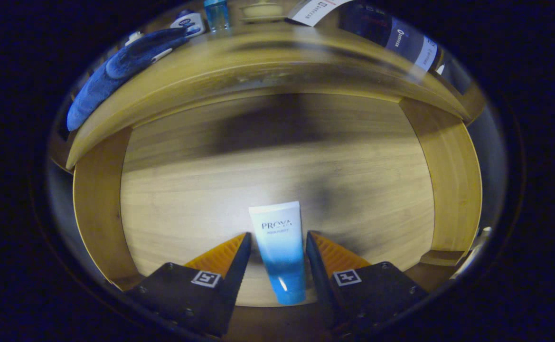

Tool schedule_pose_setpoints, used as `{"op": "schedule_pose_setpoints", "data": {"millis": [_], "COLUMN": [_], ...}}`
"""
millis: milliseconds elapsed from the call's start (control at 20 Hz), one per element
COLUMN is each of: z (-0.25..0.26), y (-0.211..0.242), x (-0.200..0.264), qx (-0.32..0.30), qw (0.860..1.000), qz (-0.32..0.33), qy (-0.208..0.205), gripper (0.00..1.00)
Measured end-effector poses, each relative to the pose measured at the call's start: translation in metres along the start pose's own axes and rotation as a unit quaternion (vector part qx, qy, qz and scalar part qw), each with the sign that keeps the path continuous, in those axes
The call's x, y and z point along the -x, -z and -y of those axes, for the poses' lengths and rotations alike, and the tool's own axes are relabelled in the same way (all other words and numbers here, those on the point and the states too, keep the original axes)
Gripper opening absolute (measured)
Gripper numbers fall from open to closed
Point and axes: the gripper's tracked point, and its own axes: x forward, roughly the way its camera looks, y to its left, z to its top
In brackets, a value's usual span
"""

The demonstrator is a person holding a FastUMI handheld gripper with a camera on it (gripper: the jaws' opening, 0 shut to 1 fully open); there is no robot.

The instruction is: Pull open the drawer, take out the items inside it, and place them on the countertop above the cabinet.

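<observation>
Down in the open drawer, the gripper hangs with its fingers spread apart, one on each side of a tube. The tube is white at the far end and blue at the near end, and it lies on the drawer's wooden floor, pointing away between the fingers. A narrow gap shows on each side, so neither finger presses on it. Wooden walls close the drawer left and right. Beyond it, the countertop carries a blue cloth, a small jar, a blue bottle and a dish.
</observation>
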Motion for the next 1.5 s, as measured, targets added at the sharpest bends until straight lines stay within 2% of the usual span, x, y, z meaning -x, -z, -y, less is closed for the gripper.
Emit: {"op": "schedule_pose_setpoints", "data": {"millis": [150,250,500,650,750,1000,1150,1300,1400,1500], "z": [0.002,0.002,0.008,-0.001,-0.009,0.000,-0.002,-0.010,-0.011,-0.011], "y": [-0.005,-0.005,-0.013,-0.018,-0.026,-0.057,-0.089,-0.127,-0.147,-0.165], "x": [-0.001,0.000,0.017,0.048,0.074,0.131,0.163,0.187,0.188,0.177], "qx": [0.031,0.035,0.041,0.032,0.031,0.045,0.021,-0.014,-0.034,-0.044], "qw": [0.999,0.999,0.995,0.989,0.979,0.951,0.929,0.903,0.896,0.896], "qz": [0.016,0.026,0.083,0.131,0.176,0.296,0.357,0.411,0.424,0.427], "qy": [-0.010,-0.019,-0.027,-0.064,-0.097,-0.082,-0.093,-0.121,-0.128,-0.119], "gripper": [0.72,0.49,0.45,0.45,0.45,0.45,0.45,0.45,0.44,0.45]}}
